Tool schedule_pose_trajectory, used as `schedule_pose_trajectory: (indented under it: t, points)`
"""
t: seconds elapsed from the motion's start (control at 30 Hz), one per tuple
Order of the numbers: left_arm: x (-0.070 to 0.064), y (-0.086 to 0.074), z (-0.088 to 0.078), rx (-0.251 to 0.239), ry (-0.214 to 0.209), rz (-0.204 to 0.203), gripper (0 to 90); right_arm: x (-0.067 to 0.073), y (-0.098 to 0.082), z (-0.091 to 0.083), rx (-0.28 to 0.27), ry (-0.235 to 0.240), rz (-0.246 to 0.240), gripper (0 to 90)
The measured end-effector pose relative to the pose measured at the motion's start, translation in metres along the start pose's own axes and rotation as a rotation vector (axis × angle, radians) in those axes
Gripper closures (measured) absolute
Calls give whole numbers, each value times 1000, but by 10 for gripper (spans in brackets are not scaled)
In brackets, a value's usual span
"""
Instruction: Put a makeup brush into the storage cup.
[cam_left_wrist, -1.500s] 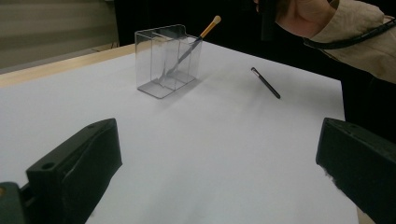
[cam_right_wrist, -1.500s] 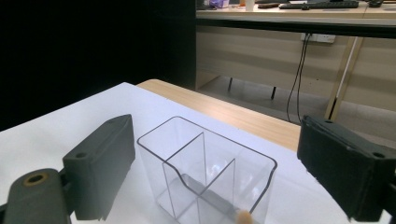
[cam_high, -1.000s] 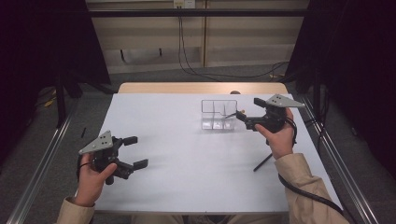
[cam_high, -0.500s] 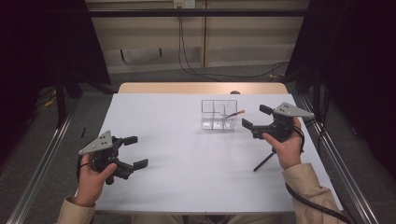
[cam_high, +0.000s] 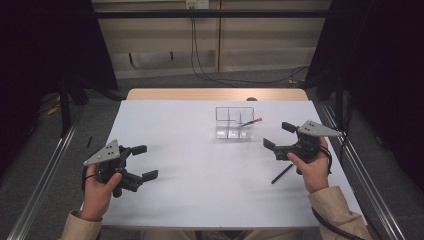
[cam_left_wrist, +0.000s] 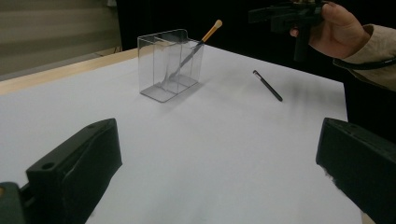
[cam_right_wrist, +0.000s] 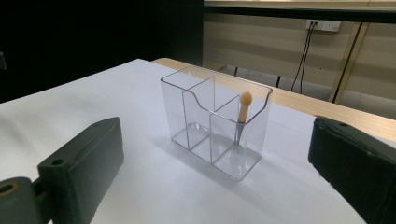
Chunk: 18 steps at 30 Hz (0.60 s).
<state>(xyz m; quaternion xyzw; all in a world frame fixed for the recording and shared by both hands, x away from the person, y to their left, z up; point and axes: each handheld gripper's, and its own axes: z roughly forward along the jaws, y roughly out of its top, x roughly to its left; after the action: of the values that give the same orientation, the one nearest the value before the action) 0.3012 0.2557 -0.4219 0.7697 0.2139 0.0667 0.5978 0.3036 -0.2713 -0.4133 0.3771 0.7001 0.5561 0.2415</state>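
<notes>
A clear organizer (cam_high: 234, 123) with 3 compartments stands on the white bench (cam_high: 210, 185), near its far edge and a little right of the middle. A brush (cam_high: 250, 122) with an orange tip leans in the organizer's right compartment. A black pen (cam_high: 282, 173) lies flat near the right edge, just beside the right tongs (cam_high: 278, 135), which are wide and hold nothing. The left tongs (cam_high: 144, 162), near the front-left corner, are also wide and hold nothing.

No legible text (none anywhere)
</notes>
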Motion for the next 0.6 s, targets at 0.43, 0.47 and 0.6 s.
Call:
schedule_pose_trajectory:
  t: [0.43, 0.47, 0.6]
  points:
    - [-1, -1, 0, 6, -7, 6, 0, 3, -8, -16, 3, -2, -6, 24]
    - [-1, -1, 0, 5, -6, 8, 0, 4, -9, -17, 2, -2, -8, 24]
    - [-1, -1, -1, -2, -3, 12, 0, 4, -13, -20, 13, -4, -7, 24]
